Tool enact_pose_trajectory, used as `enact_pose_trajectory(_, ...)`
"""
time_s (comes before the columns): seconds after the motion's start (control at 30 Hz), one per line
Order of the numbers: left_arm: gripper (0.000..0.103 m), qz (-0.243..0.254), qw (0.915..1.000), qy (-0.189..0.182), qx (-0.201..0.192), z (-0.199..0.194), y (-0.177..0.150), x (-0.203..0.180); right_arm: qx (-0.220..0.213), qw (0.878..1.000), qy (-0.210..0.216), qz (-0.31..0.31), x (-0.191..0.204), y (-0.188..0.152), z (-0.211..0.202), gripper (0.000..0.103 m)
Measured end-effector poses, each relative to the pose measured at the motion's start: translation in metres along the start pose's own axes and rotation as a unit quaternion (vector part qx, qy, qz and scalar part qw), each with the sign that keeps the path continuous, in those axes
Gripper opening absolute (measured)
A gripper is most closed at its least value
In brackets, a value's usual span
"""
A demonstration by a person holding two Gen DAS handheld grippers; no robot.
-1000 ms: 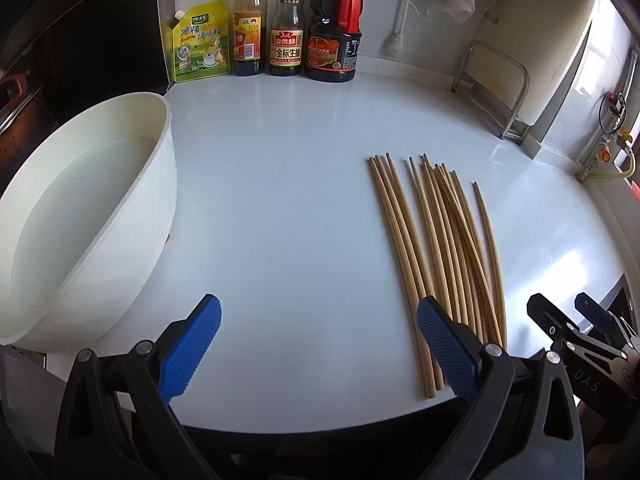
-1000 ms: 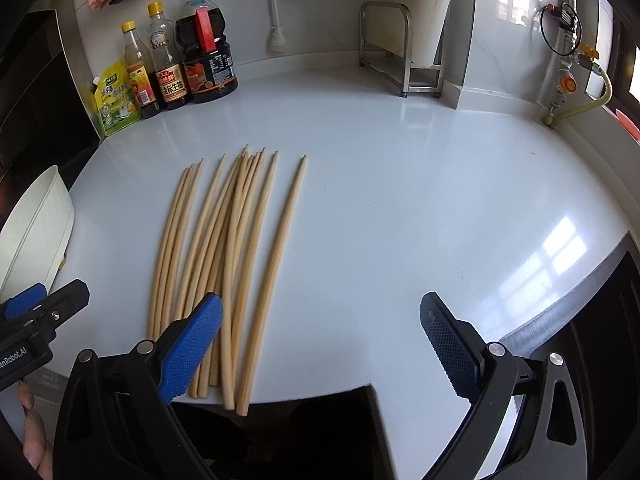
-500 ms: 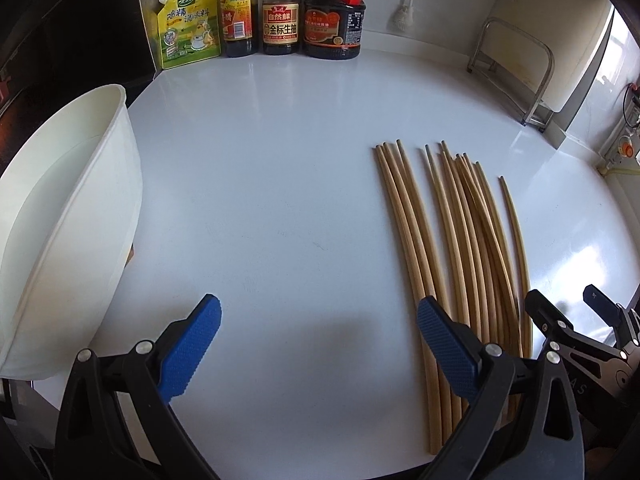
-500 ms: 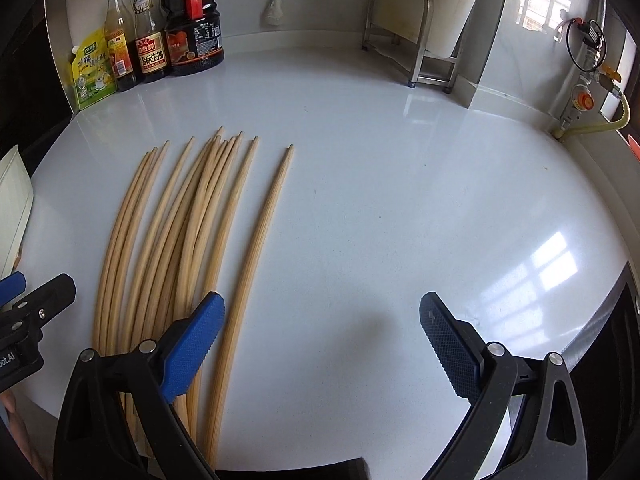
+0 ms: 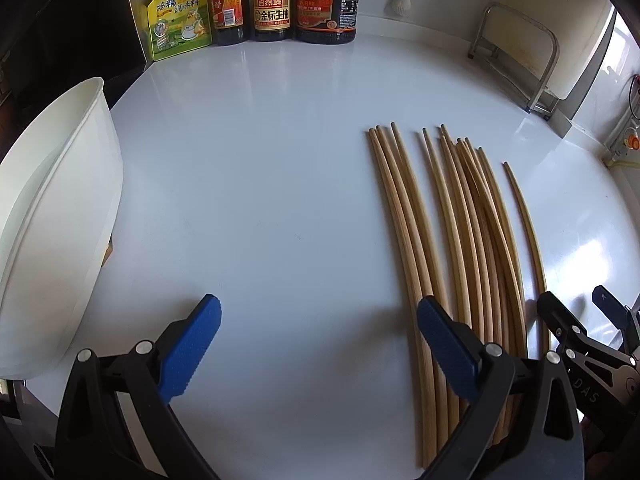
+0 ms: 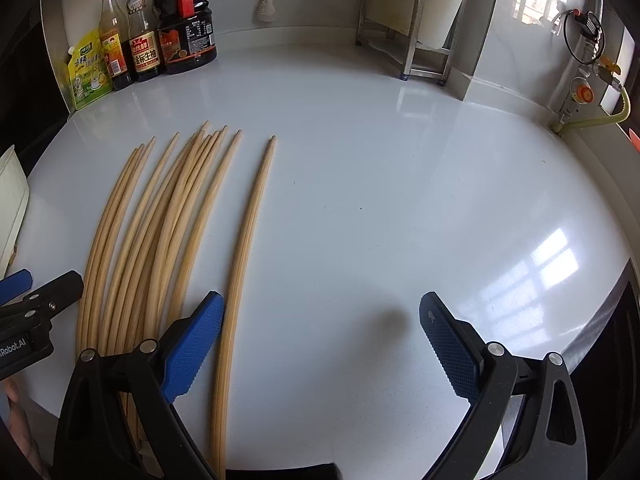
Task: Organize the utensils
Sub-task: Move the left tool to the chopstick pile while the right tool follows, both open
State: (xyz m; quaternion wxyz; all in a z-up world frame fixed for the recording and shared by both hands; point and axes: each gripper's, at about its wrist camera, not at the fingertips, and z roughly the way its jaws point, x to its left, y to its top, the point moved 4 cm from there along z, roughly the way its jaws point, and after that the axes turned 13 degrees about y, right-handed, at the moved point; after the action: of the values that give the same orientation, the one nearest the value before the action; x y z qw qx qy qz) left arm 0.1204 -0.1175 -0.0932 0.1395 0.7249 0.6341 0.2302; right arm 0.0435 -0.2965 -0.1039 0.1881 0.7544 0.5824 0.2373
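Several wooden chopsticks (image 5: 460,240) lie side by side on the white counter (image 5: 260,180), tips pointing away; they also show in the right wrist view (image 6: 160,232). One chopstick (image 6: 244,260) lies apart at the right of the bunch. My left gripper (image 5: 320,340) is open and empty, low over the counter, its right finger over the near ends of the leftmost chopsticks. My right gripper (image 6: 320,340) is open and empty, its left finger beside the single chopstick. A white tub (image 5: 52,220) stands at the left.
Sauce bottles (image 5: 272,0) and a yellow pouch (image 5: 176,16) stand along the back wall. A metal rack (image 5: 516,64) stands at the back right. The counter's front edge and a dark drop (image 6: 608,340) lie at the right.
Both grippers have moved forward over the counter, closer to the chopsticks. The chopsticks and the tub have not moved. Both grippers stay open.
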Motion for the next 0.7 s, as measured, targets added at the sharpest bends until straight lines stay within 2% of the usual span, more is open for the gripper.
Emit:
enact_pose_trajectory(0.57, 0.098, 0.009, 0.9998, 0.02, 0.001, 0.007, 0.003, -0.002, -0.018, 1.0, 0.004, -0.012, 0.003, -0.003, 0.0, 0.094)
enact_pose_trajectory(0.63, 0.095, 0.016, 0.9997, 0.018, -0.002, 0.006, 0.003, -0.004, -0.022, 1.0, 0.005, -0.017, 0.005, -0.003, 0.0, 0.09)
enact_pose_trajectory(0.7, 0.078, 0.022, 0.9997, 0.008, -0.01, 0.002, 0.003, -0.006, -0.024, 0.999, 0.015, -0.023, 0.009, -0.003, -0.001, 0.08)
